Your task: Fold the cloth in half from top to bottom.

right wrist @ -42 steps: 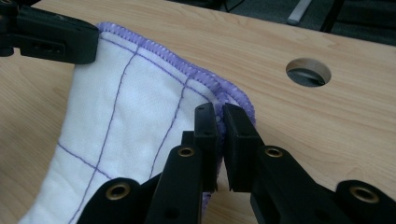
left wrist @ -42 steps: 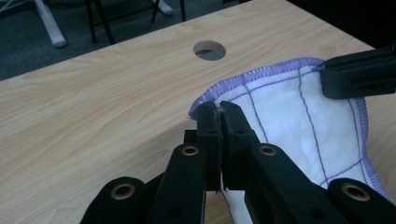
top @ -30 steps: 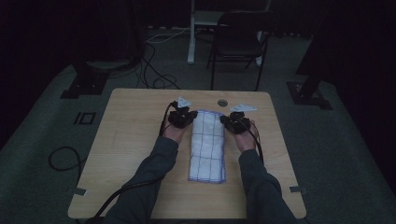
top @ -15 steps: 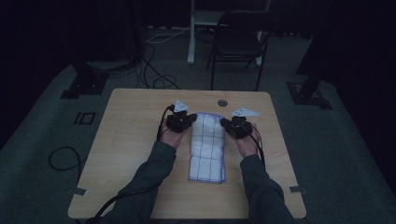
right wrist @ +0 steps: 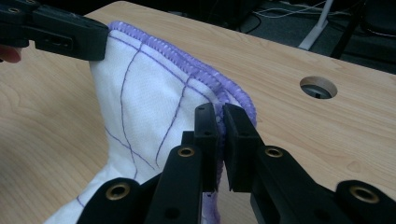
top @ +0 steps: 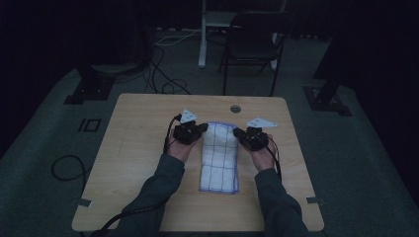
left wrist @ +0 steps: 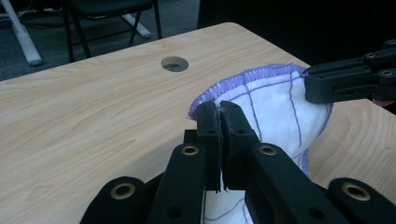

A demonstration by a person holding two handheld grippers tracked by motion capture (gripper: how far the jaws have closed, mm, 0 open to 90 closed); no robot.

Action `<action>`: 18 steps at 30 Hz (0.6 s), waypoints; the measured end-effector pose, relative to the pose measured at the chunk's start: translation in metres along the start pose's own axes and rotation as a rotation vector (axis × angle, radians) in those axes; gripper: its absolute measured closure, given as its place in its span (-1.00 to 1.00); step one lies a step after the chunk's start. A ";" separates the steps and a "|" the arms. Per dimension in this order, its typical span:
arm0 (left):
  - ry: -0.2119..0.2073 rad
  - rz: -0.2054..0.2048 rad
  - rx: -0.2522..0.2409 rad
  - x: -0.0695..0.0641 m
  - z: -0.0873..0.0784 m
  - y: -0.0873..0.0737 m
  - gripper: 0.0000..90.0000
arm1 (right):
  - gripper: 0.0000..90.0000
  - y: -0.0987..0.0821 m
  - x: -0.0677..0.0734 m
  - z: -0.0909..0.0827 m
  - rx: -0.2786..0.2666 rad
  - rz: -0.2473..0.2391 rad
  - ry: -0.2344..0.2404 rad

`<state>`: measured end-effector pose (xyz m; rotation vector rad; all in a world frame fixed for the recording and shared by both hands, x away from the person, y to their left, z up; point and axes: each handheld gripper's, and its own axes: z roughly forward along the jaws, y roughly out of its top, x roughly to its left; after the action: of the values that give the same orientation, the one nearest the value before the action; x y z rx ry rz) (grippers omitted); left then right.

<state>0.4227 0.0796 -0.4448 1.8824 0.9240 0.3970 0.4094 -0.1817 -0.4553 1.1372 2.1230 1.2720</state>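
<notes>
Fingers [left wrist: 219,122] of the left gripper [top: 190,132] and of the right gripper [top: 251,137] each pinch a far corner of the cloth [top: 218,157]. Since a second ago both have drawn that edge back toward 6 o'clock, lifted off the bench [top: 138,128]: a fold looks under way.

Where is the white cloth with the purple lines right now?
In the high view the cloth lies mid-table, its far edge lifted between the left gripper and right gripper.
</notes>
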 end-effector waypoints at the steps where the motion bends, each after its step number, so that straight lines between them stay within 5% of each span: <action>1: -0.001 0.000 -0.002 -0.001 -0.001 -0.001 0.96 | 0.90 -0.001 0.001 -0.001 0.001 0.000 0.000; 18: -0.035 -0.018 -0.021 -0.011 -0.018 -0.015 0.96 | 0.90 -0.011 0.009 -0.013 -0.012 -0.002 0.028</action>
<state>0.3978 0.0860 -0.4479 1.8548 0.9099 0.3603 0.3902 -0.1839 -0.4576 1.1186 2.1336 1.3050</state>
